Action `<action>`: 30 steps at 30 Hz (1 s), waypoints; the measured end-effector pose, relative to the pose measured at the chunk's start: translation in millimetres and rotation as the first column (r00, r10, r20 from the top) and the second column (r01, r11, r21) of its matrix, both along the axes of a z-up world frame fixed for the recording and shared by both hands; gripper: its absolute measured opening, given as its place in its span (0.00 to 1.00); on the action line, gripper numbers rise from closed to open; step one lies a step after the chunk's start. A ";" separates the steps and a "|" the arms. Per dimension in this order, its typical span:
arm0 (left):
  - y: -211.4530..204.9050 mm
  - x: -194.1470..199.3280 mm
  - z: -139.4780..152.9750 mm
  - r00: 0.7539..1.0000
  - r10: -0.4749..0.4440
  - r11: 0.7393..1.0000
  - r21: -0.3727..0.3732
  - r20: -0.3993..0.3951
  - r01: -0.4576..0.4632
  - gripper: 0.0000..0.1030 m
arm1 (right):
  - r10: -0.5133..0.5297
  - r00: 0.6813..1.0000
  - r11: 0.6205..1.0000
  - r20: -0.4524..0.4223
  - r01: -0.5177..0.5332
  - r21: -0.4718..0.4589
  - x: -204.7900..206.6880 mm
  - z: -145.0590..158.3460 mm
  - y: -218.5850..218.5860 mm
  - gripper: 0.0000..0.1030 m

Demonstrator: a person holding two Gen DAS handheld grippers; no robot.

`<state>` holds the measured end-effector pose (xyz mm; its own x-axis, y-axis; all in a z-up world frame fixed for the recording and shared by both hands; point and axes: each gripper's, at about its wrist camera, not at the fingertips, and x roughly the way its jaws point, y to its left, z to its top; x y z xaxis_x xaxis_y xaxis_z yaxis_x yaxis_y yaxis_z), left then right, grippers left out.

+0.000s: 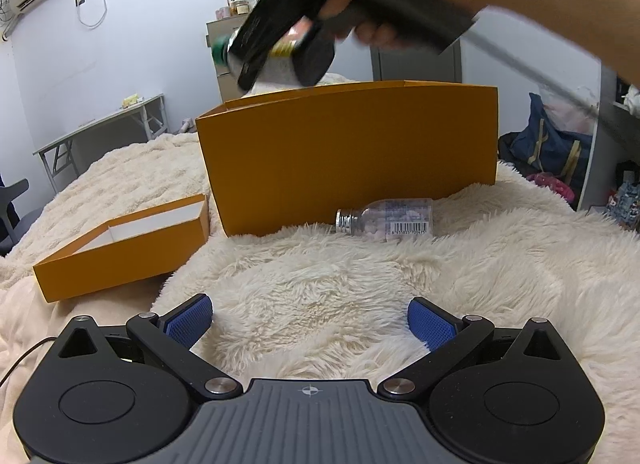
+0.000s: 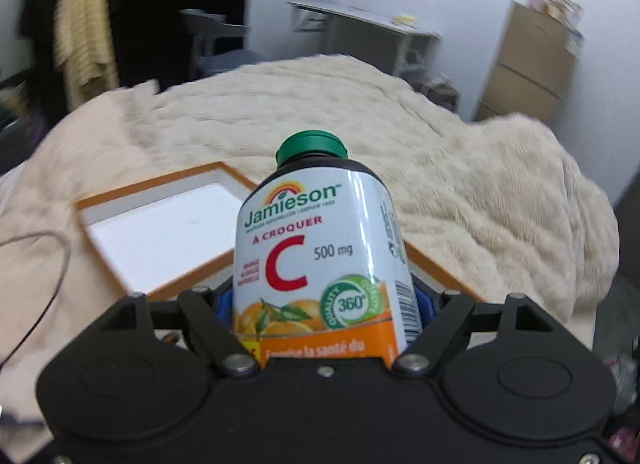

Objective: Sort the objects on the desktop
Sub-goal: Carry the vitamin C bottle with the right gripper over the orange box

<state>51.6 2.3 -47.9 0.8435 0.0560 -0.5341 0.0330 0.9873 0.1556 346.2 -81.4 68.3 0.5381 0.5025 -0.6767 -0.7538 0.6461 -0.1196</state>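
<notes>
- Progress: sorting appears partly done, judging from the present layout. One vitamin bottle point(image 2: 324, 256) is lifted and in transit; one small clear bottle point(image 1: 386, 220) lies on its side on the fluffy blanket point(image 1: 320, 284), just in front of the tall orange box point(image 1: 348, 152) and not yet collected.
- Box interior: hidden from both views, so contents already sorted cannot be confirmed.
- Shallow orange lid point(image 1: 120, 244): sits open side up on the blanket, left of the tall box; its white inside shows nothing in it.
- Right tool point(image 2: 324, 304): clamped on the lower body of the vitamin bottle, green cap pointing away. In the left wrist view it hangs above the tall box's rim.
- Left tool point(image 1: 310, 322): jaws spread wide apart, holding nothing, low over the blanket and facing the clear bottle.
- Remaining, by estimate: deposit the vitamin bottle, then retrieve the clear bottle.
</notes>
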 end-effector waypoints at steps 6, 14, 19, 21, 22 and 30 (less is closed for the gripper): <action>0.3 0.8 0.1 1.000 -0.001 1.000 -0.004 -0.001 0.001 1.00 | 0.027 0.999 1.000 -0.039 -0.027 0.002 -3.0 -26.3 9.9 0.75; 1.8 1.5 -0.7 1.000 -0.001 1.000 -0.007 -0.002 0.001 1.00 | -0.024 0.997 0.997 -0.068 0.029 0.072 2.0 -28.3 -8.7 0.75; 2.2 1.9 -0.5 1.000 -0.001 1.000 -0.007 -0.002 0.001 1.00 | -0.057 0.992 0.997 -0.114 0.062 0.038 12.5 -32.1 -3.4 0.75; 2.4 1.8 -0.4 1.000 -0.001 1.000 -0.007 -0.002 0.001 1.00 | -0.055 0.992 0.998 -0.110 0.054 -0.014 12.5 -34.9 4.5 0.74; 2.4 1.6 -0.1 1.000 -0.001 1.000 -0.007 -0.002 0.001 1.00 | -0.051 0.993 0.998 -0.110 0.047 -0.039 11.9 -36.6 8.3 0.72; 2.2 2.0 -0.3 1.000 -0.001 1.000 -0.008 -0.002 0.001 1.00 | -0.095 0.985 0.973 -0.144 0.061 -0.222 15.8 -53.1 29.4 0.72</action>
<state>53.6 4.5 -48.3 0.8423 0.0508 -0.5366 0.0347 0.9884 0.1480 362.0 -52.0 15.2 0.4520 0.2961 -0.8414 -0.7223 0.6751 -0.1504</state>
